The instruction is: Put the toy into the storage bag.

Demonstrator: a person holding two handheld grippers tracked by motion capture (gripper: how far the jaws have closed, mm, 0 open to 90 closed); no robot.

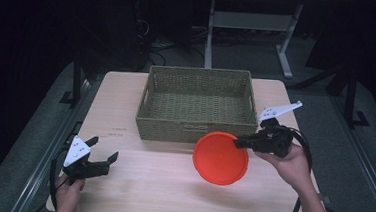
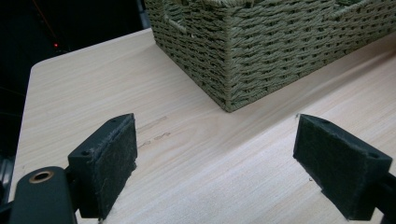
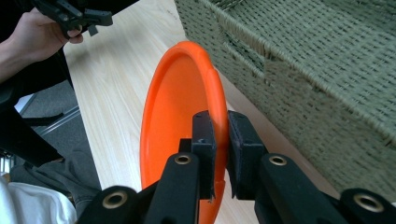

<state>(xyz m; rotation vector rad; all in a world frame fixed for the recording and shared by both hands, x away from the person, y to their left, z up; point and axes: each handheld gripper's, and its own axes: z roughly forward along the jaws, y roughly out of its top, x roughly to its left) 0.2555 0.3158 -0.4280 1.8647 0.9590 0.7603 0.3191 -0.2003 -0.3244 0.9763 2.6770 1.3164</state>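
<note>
Jaws of the right gripper (image 3: pixel 219 140) pinch the rim of an orange plate (image 1: pixel 220 158), held tilted above the tabletop (image 1: pixel 140 183) just before the wicker basket (image 1: pixel 198 104). Near the front left corner, the left gripper (image 1: pixel 104 149) has its jaws spread wide, empty.

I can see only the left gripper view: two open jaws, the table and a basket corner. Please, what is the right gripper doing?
Observer: The right gripper is shut on the rim of an orange plate.
Operator: Is the plate lying on the table?
Observer: No, it is tilted, in front of the basket near its right end.
Operator: Is something inside the basket?
Observer: No, the high view shows only its woven bottom.
Operator: And where is my left gripper on the table?
Observer: The left gripper is at the near left corner of the table, apart from the plate.
</note>
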